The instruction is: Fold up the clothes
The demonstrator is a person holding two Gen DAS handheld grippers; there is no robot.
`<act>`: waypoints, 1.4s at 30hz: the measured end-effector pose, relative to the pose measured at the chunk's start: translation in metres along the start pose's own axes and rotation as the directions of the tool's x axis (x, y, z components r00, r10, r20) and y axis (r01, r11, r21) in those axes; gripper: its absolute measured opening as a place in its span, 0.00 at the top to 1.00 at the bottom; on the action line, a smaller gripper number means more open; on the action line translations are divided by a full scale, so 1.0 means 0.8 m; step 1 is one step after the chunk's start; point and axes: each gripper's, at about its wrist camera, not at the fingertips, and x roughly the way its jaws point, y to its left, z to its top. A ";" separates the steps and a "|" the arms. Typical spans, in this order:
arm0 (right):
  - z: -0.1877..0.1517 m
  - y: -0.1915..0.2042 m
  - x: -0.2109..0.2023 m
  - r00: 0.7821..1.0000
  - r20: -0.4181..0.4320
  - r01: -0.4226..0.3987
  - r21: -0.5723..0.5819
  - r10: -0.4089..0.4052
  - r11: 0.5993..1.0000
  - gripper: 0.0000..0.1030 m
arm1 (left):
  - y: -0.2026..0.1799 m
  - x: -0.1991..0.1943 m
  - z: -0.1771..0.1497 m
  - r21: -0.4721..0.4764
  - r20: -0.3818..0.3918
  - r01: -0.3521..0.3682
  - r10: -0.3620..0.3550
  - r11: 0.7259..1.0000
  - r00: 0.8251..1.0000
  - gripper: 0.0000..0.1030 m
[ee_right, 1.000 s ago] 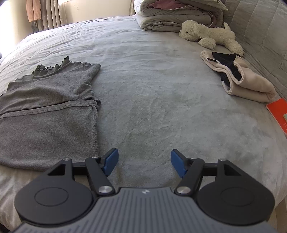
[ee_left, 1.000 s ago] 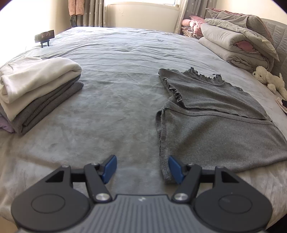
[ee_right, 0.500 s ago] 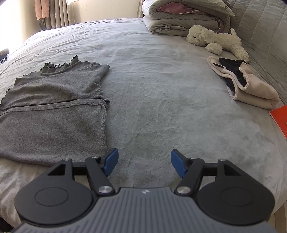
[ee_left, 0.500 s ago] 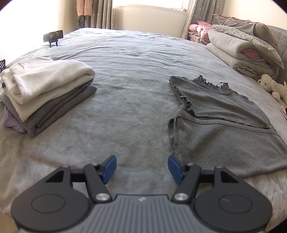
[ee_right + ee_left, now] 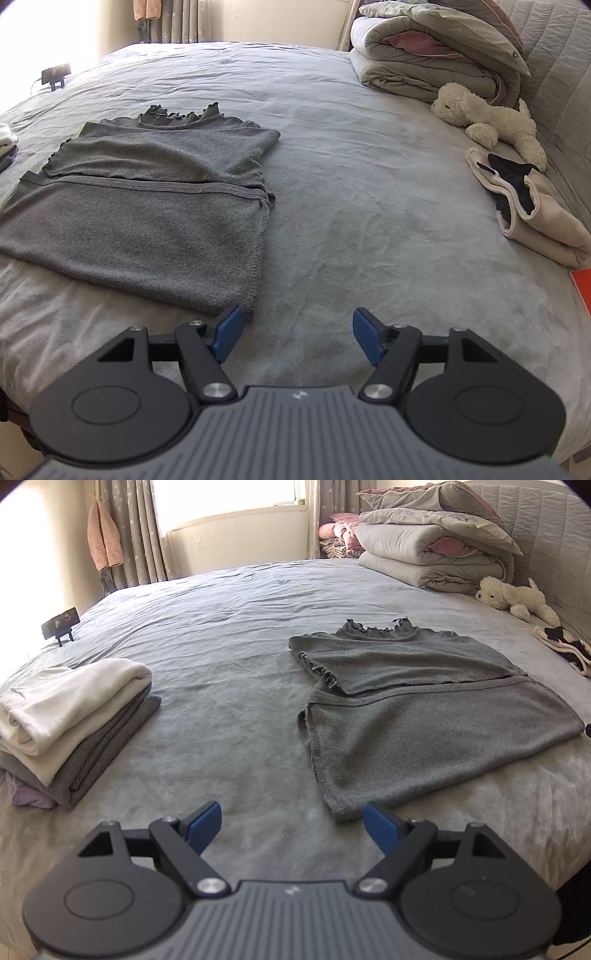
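Left gripper (image 5: 291, 821): jaws spread wide, blue pads clasping nothing; it hovers level above the near edge of the bed (image 5: 221, 657), its right pad just beside the near left corner of the grey top (image 5: 424, 723), apparently not touching it.
Right gripper (image 5: 298, 338): jaws equally wide apart and empty, held low over bare bedding; its left pad sits at the top's near right corner, and whether pad and cloth meet is hard to tell from this angle.
Grey top: lies flat on the bed between the two grippers, frilled collar at the far end, upper part folded down over the lower body so a stitched hem runs across the middle.
Folded stack (image 5: 70, 720): cream and grey garments piled at the left side of the bed, well apart from the top.
Right side of the bed: a beige garment (image 5: 532, 210) with a black piece tucked in it, and just beyond it a white plush toy (image 5: 487, 118).
Far end: rolled quilts (image 5: 436, 554) heaped against the padded headboard.
Far left corner: a small dark stand (image 5: 61, 622) near the bed's edge.
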 end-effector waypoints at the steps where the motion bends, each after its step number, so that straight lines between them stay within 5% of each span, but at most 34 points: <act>1: -0.001 0.001 0.000 1.000 -0.002 -0.006 -0.005 0.006 1.000 0.33 | 0.000 0.000 -0.001 0.006 -0.001 -0.005 0.005 1.000 1.000 0.17; 9: -0.002 0.005 0.001 0.999 -0.011 -0.050 -0.001 0.050 0.999 0.32 | 0.006 0.005 -0.007 0.001 -0.035 0.035 -0.035 0.999 0.999 0.17; 13: -0.002 0.000 0.006 0.986 -0.039 -0.159 0.090 0.163 0.983 0.32 | -0.002 0.002 -0.008 0.037 -0.036 0.086 -0.084 0.996 0.996 0.18; 19: -0.003 -0.030 0.011 0.958 -0.018 -0.265 0.337 0.288 0.903 0.32 | 0.016 0.005 -0.005 -0.108 -0.047 0.199 -0.205 0.974 0.978 0.25; 22: -0.005 -0.043 0.014 0.946 0.000 -0.291 0.437 0.324 0.851 0.32 | 0.018 0.010 -0.004 -0.146 -0.049 0.203 -0.212 0.968 0.976 0.42; 25: -0.008 -0.054 0.017 0.939 0.015 -0.300 0.527 0.344 0.795 0.33 | 0.016 0.016 -0.003 -0.161 -0.059 0.228 -0.240 0.960 0.969 0.45; 30: -0.012 -0.064 0.021 0.935 0.035 -0.299 0.609 0.352 0.735 0.47 | 0.030 0.034 -0.003 -0.297 -0.081 0.273 -0.309 0.915 0.948 0.45; 33: -0.014 -0.066 0.024 0.933 0.039 -0.298 0.641 0.357 0.707 0.61 | 0.050 0.045 -0.006 -0.462 -0.047 0.333 -0.397 0.822 0.917 0.44; 36: -0.015 -0.067 0.026 0.933 0.041 -0.293 0.662 0.357 0.690 0.66 | 0.049 0.049 -0.006 -0.494 -0.042 0.346 -0.420 0.797 0.907 0.45; 42: -0.016 -0.066 0.030 0.935 0.041 -0.284 0.679 0.352 0.677 0.85 | 0.048 0.060 -0.004 -0.530 -0.071 0.318 -0.415 0.786 0.907 0.85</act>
